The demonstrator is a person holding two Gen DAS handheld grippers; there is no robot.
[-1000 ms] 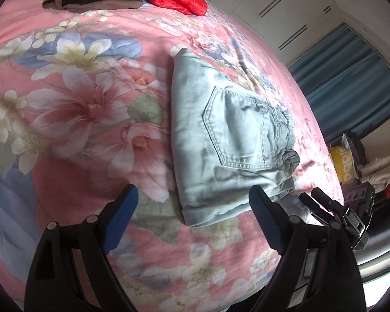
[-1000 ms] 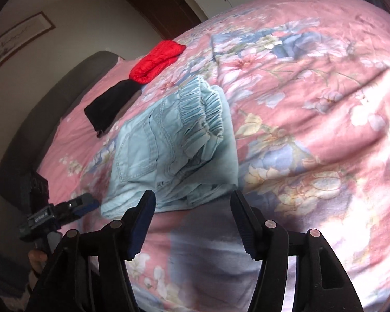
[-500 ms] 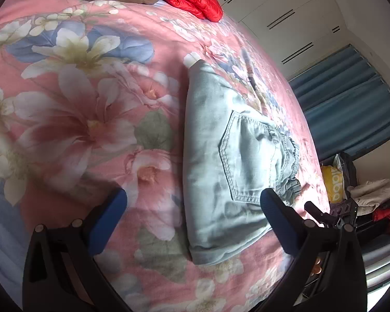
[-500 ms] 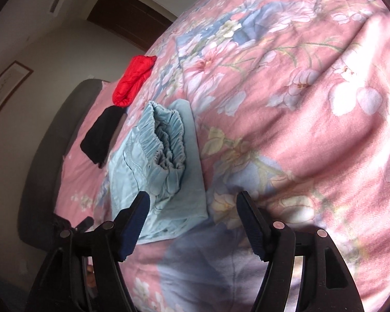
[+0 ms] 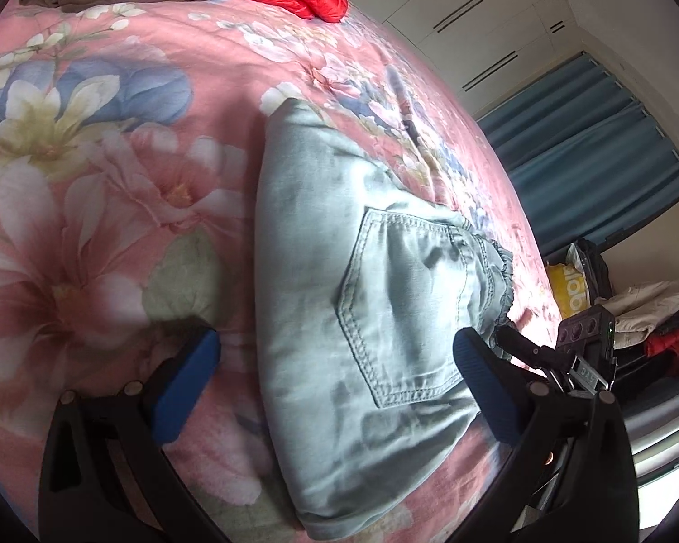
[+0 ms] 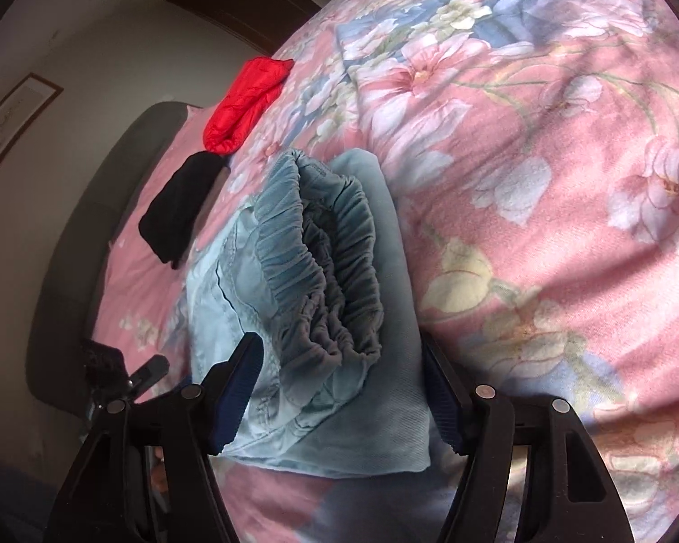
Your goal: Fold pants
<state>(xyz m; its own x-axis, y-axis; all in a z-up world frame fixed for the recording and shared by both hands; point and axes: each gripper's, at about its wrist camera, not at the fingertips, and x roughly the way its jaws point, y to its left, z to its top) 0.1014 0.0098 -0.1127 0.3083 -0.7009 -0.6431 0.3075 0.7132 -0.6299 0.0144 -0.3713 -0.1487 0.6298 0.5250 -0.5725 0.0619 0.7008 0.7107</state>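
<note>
folded pants flat on floral bedspread. left gripper fully wide, straddling near edge, no grip. right gripper approx 2/3 open around waistband end, pads not pressing.

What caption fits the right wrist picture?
Folded light-blue pants on a flowery bedspread, between the right gripper's open jaws.

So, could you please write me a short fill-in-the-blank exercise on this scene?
1. The folded pants are light ____ denim.
2. They lie on a pink ____-patterned bedspread.
3. Beside the black garment near the headboard lies a ____ jacket.
4. The right tool faces the pants' gathered ____.

Missing words: blue; flower; red; waistband
</note>
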